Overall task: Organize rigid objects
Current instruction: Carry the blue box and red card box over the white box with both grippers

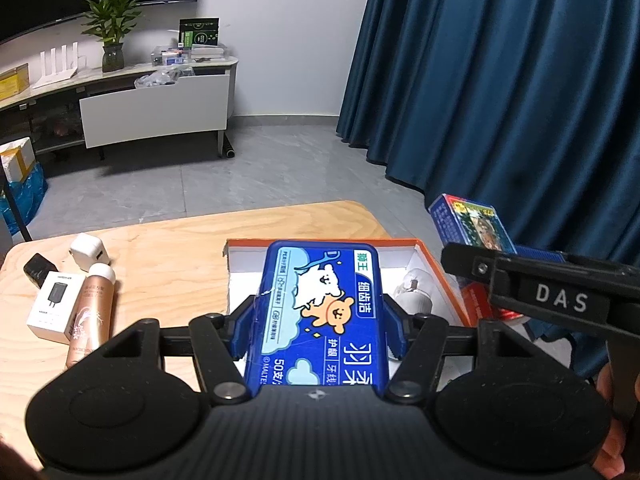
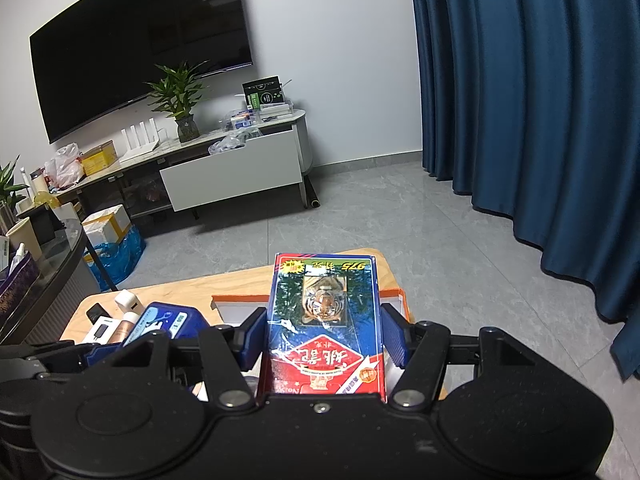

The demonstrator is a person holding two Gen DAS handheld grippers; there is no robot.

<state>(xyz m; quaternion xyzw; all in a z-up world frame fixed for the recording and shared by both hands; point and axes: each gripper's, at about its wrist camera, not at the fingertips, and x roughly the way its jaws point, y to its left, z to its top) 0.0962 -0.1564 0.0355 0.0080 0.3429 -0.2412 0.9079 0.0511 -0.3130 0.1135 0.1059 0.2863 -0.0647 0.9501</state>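
In the left wrist view my left gripper (image 1: 320, 320) is shut on a blue dental-floss box (image 1: 320, 276) printed with a cartoon bear. It holds that box over an orange-rimmed white tray box (image 1: 436, 260) on the wooden table (image 1: 172, 248). A white object (image 1: 412, 294) lies inside the tray box. In the right wrist view my right gripper (image 2: 325, 330) is shut on a blue and red card box (image 2: 324, 300) with a tiger picture, above the tray box's right side (image 2: 400, 300). The card box (image 1: 468, 220) also shows at the right of the left wrist view.
On the table's left lie a white charger (image 1: 89, 256), a black item (image 1: 38, 270), a white adapter carton (image 1: 54, 312) and a pink-gold bottle (image 1: 90, 316). Blue curtains (image 1: 500, 100) hang at the right. A TV cabinet (image 2: 232, 172) stands across the grey floor.
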